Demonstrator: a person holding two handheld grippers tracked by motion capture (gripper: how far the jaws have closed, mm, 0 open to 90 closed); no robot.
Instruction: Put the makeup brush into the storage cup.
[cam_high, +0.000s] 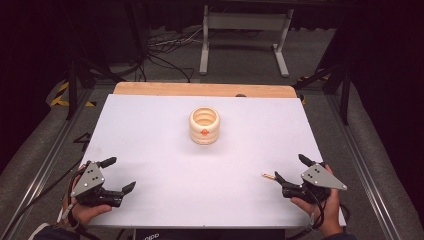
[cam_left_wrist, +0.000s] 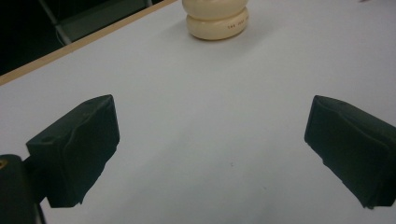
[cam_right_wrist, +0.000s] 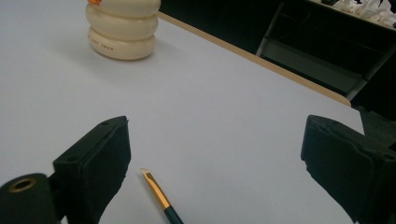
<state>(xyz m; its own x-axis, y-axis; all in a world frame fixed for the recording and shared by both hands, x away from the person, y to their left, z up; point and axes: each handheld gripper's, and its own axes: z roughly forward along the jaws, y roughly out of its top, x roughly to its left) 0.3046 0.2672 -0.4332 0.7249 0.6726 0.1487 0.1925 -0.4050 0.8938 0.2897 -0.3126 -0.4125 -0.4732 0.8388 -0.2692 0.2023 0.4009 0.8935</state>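
Cream holder: ribbed, ring-stacked pot (cam_high: 204, 126) with an orange spot on its side, upright mid-table, well ahead of both claws.
Brush: thin paintbrush (cam_right_wrist: 161, 197), gold ferrule, pale tip; flat on the sheet, low between the right claw's jaws, nearer the left-hand one, touching neither.
Right gripper (cam_high: 291, 172): jaws wide, nothing held, low over the near right edge.
Left gripper (cam_high: 117, 174): jaws wide, nothing held, bare sheet between them.
Table (cam_high: 150, 130): white sheet on a wooden board.
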